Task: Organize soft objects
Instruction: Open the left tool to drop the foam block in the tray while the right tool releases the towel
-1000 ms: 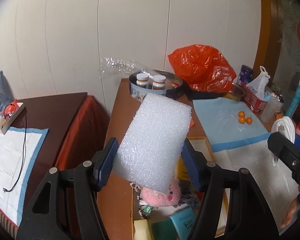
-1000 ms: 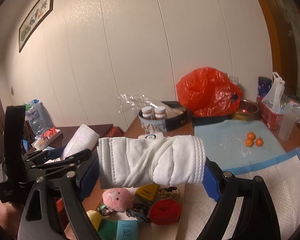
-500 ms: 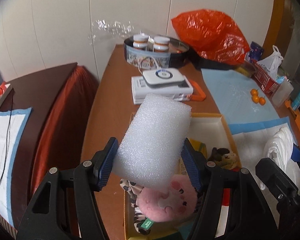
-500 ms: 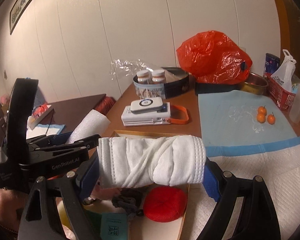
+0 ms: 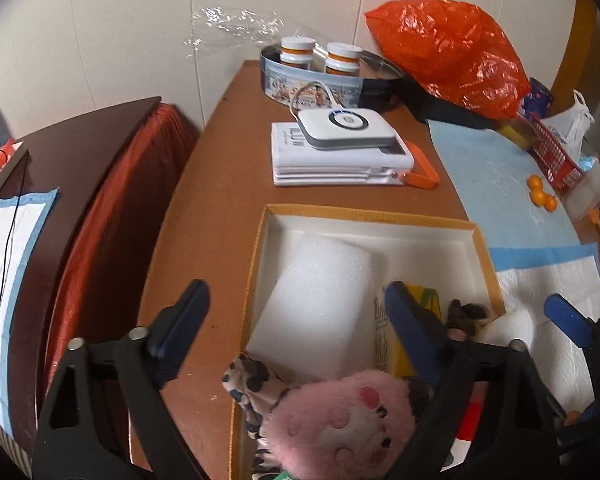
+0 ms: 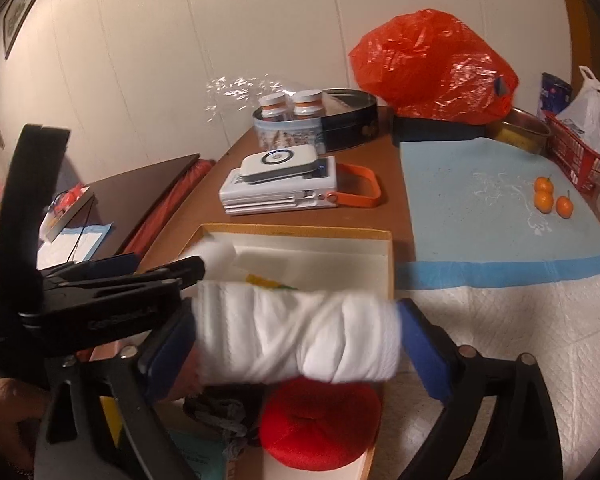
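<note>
A white foam block [image 5: 320, 300] lies in the far left corner of the yellow-rimmed box [image 5: 364, 214]. My left gripper [image 5: 298, 300] is open above it, jaws spread wide of the block. My right gripper [image 6: 296, 328] is shut on a rolled white towel [image 6: 296, 340] and holds it over the box [image 6: 300, 232]. A pink plush toy [image 5: 340, 420], a leopard-print cloth [image 5: 248, 376], a yellow packet [image 5: 396, 344] and a red round cushion [image 6: 320, 420] lie in the box. The foam block's end shows in the right wrist view [image 6: 220, 252].
Beyond the box, a white power bank on a white device with an orange strap [image 5: 340, 148], a round tin with pill bottles [image 5: 320, 68] and an orange plastic bag [image 5: 448, 52]. Small oranges [image 6: 548, 200] lie on the blue pad at right. A dark side table [image 5: 80, 152] stands left.
My left gripper lowered to the box, opened and let go of the foam block, which now rests inside. My right gripper came down over the box, still holding the towel.
</note>
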A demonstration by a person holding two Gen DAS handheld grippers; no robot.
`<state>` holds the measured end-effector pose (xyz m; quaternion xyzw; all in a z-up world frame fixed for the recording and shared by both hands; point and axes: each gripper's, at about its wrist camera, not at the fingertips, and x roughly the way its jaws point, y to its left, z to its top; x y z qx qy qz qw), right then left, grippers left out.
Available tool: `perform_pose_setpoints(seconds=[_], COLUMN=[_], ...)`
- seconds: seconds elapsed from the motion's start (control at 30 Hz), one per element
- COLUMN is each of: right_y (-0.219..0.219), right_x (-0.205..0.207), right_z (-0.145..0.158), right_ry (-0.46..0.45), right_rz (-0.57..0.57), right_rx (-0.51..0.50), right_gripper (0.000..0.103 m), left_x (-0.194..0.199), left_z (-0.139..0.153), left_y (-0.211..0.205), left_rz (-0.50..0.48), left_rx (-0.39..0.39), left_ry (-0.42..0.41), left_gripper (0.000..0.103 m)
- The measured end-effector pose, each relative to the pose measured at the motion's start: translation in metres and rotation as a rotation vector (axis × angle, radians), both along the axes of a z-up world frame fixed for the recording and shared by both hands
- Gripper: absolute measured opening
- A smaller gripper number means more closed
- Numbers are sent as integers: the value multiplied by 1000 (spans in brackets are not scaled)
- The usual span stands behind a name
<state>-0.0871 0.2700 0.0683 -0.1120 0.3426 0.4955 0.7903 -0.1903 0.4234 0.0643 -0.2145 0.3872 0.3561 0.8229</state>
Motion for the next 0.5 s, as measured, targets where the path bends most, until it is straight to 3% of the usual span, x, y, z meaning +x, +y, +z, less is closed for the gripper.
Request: perform_pose_setpoints(seconds=[0.1,0.37,0.5], right_y=[-4,-19,-36], right_x=[4,-6,-12], right_z=[1,19,33], right_ry=[21,5,-2], right_rz=[-5,-13,-41], right_rx=[27,87,125], right_gripper=[103,103,103], left_x=[-3,-16,-34], left_z=[5,33,52], left_y=[0,-21,-43], left_rz=[14,12,11], left_rx=[14,107,149], left_ry=[-7,-58,-124], left_gripper=[102,102,102])
